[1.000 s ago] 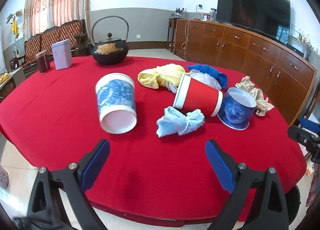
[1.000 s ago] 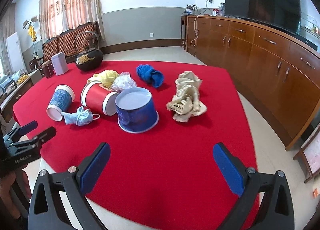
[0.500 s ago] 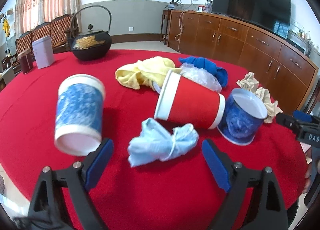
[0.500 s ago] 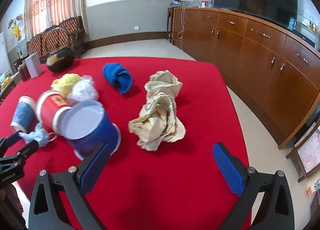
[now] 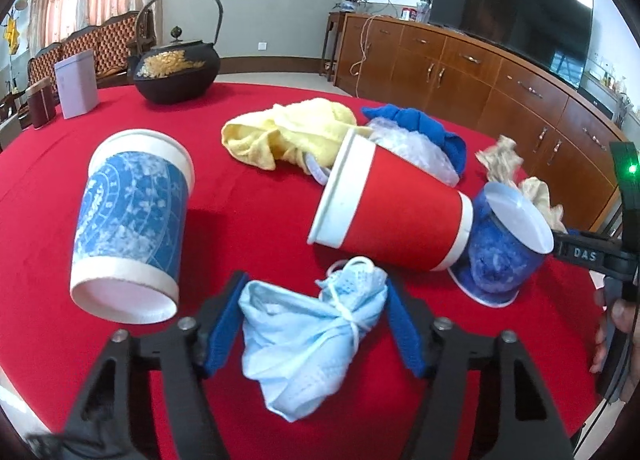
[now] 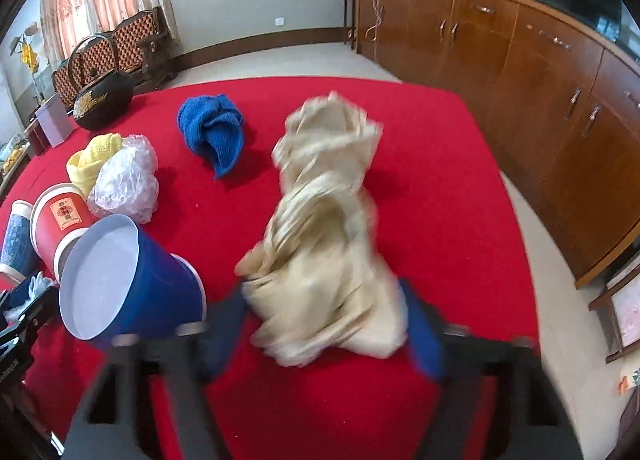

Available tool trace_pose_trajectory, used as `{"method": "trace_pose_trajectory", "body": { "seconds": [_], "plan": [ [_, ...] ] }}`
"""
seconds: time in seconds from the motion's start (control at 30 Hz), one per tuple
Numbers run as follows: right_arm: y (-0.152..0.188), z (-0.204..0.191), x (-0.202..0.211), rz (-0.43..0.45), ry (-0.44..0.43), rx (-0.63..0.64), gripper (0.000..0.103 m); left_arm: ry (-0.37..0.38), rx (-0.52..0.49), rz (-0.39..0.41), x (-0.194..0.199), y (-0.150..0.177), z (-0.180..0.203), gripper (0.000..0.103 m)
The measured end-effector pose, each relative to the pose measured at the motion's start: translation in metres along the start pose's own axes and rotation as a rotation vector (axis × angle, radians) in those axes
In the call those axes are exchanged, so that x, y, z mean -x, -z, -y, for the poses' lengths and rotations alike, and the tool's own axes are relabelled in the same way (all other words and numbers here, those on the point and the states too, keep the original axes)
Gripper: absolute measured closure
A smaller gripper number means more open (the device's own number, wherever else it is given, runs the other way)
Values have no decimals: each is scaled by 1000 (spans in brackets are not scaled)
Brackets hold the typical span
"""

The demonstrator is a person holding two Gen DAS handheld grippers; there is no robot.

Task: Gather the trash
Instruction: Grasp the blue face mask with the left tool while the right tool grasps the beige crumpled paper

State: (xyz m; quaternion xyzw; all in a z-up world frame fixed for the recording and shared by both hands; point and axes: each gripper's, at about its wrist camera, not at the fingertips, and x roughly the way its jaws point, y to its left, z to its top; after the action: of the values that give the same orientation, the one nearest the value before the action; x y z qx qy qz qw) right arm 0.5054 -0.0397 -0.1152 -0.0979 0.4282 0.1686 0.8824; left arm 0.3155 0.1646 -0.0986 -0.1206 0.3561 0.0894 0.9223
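Left gripper (image 5: 312,324) straddles the crumpled blue face mask (image 5: 308,336) on the table (image 5: 248,215), pads touching or nearly so. Squeeze at the knotted middle, not the loose ends. Right gripper (image 6: 324,320), blurred, brackets the beige paper wad (image 6: 324,260); grip unclear, so close low and firmly.

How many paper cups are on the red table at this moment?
3. The blue-patterned cup lies at the left, the red cup on its side mid-table, and the dark blue cup tilted against its base. None seem hidden.
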Motion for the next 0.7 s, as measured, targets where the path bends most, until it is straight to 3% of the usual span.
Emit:
{"method": "trace_pose_trajectory", "body": {
  "seconds": [0.1, 0.2, 0.7],
  "plan": [
    [5, 7, 9, 19, -36, -27, 81, 25, 7, 16, 4, 2, 1, 50],
    [13, 12, 23, 49, -44, -28, 93, 36, 9, 39, 12, 3, 3, 54],
    [54, 17, 105, 169, -77, -23, 98, 50, -36, 95, 53, 6, 17, 54]
  ]
}}
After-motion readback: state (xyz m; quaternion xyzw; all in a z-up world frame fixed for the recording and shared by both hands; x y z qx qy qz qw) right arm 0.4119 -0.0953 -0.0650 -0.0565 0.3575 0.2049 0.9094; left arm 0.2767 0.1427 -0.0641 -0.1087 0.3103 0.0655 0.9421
